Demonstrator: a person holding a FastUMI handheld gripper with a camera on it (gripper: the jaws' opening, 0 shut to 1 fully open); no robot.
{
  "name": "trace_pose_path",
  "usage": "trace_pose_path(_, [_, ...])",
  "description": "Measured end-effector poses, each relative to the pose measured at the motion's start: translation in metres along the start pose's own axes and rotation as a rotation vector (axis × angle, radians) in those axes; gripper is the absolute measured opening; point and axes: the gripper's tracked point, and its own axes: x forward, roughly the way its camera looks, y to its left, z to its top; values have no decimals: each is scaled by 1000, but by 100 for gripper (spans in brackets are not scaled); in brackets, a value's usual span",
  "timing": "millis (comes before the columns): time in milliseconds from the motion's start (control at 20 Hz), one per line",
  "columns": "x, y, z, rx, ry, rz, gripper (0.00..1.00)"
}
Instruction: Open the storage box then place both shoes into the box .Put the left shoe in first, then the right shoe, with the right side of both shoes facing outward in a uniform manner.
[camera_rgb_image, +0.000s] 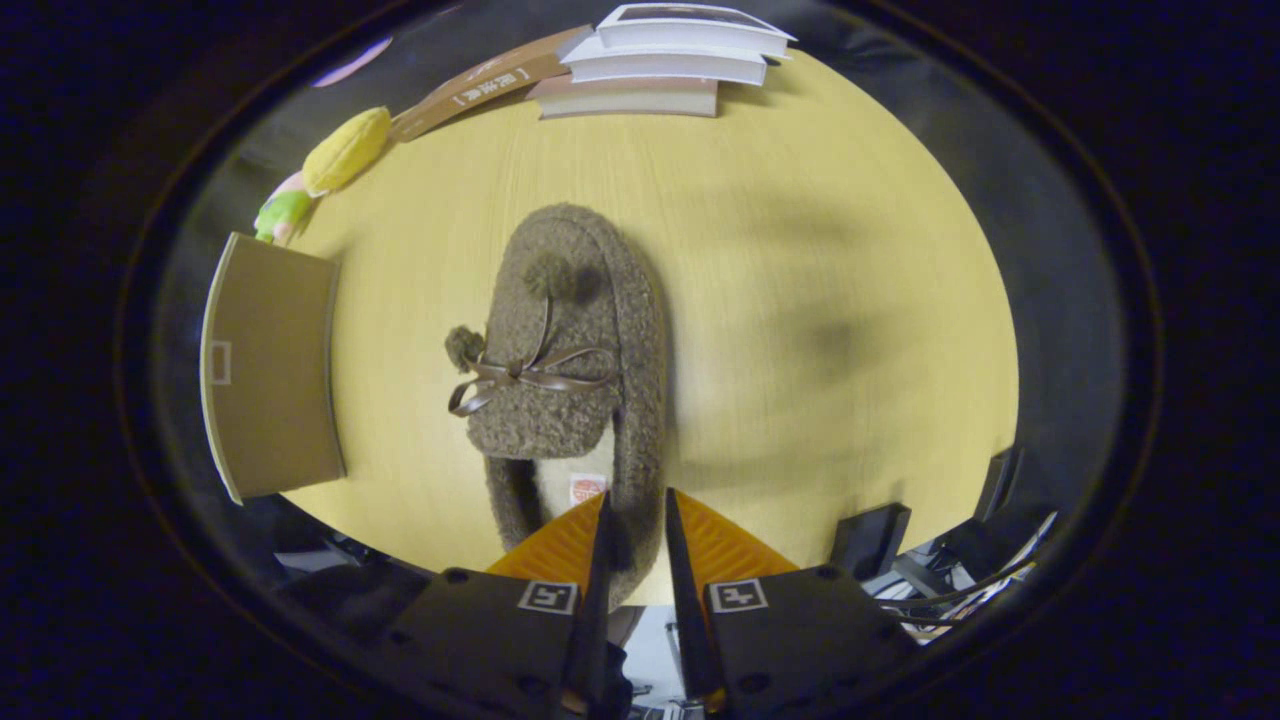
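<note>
Jaws pinching fuzzy brown shoe (570, 340)

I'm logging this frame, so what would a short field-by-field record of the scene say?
claw: fingers close together on the shoe's heel-side wall, apparently pinching it
shoe: fuzzy brown slipper with a ribbon bow, toe pointing away from the claw
box: brown, left of the shoe, apart from it
table: yellow wood
books: stacked at the far edge
plush toy: yellow, far left
</note>
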Motion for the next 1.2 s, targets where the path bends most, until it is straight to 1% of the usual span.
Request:
trace_pose_path(50, [0,1,0,7,3,-2,15])
trace_pose_path(150, [3,0,1,35,4,1,5])
trace_pose_path(400, [-2,2,-1,105,-16,40,5])
trace_pose_path(600, [-12,20,0,219,-9,131,4])
trace_pose_path(750, [-27,35,3,268,-26,191,3])
trace_pose_path(1000, [-66,73,4,288,-66,299,3])
trace_pose_path(1200, [-109,119,6,272,-96,404,3])
